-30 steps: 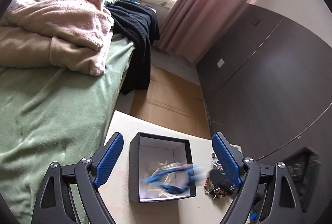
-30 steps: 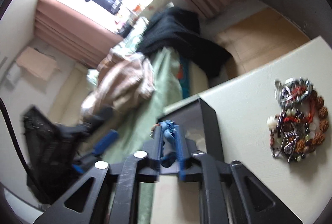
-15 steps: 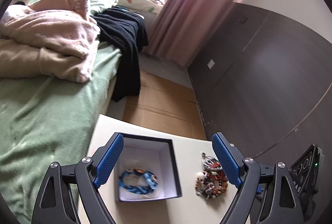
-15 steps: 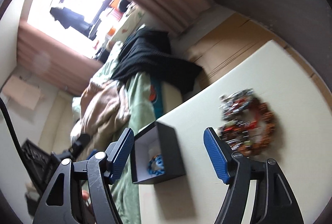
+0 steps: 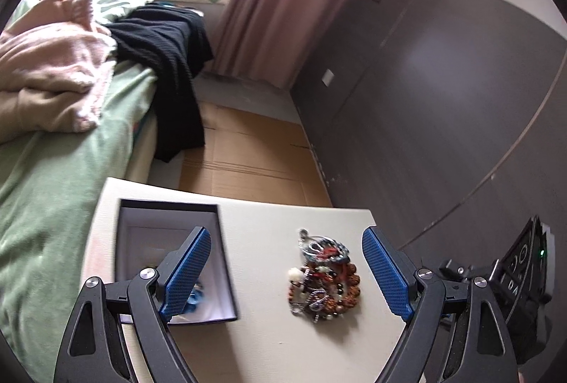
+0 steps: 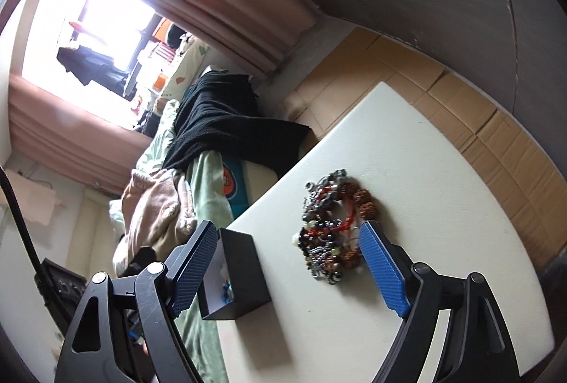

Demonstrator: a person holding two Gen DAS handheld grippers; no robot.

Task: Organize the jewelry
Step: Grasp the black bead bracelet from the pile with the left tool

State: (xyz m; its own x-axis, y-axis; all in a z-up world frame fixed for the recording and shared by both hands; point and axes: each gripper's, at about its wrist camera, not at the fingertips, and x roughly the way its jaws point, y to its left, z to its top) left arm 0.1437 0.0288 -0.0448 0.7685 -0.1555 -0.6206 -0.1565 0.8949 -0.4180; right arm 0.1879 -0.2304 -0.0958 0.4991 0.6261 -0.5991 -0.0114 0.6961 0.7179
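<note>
A heap of beaded bracelets and metal jewelry (image 5: pixel 320 276) lies on the cream table (image 5: pixel 269 220); it also shows in the right wrist view (image 6: pixel 329 234). A black box with a white inside (image 5: pixel 170 241) stands to its left and holds a blue bracelet (image 5: pixel 194 297), partly hidden by my left finger. The box (image 6: pixel 235 276) and the blue bracelet (image 6: pixel 226 289) show in the right wrist view too. My left gripper (image 5: pixel 285 276) is open and empty above the table, straddling the box's right edge and the heap. My right gripper (image 6: pixel 288 269) is open and empty, its right finger close beside the heap.
A bed with green sheet (image 5: pixel 53 163), pink blanket and black knit (image 5: pixel 166 64) lies left of the table. Cardboard (image 5: pixel 248 156) covers the floor behind it. A dark wardrobe wall (image 5: pixel 443 106) stands on the right. Curtains and a bright window are at the back.
The right gripper let the blue bracelet go into the box, opened and drew back toward the heap. The left gripper shifted right, so the heap now sits between its fingers.
</note>
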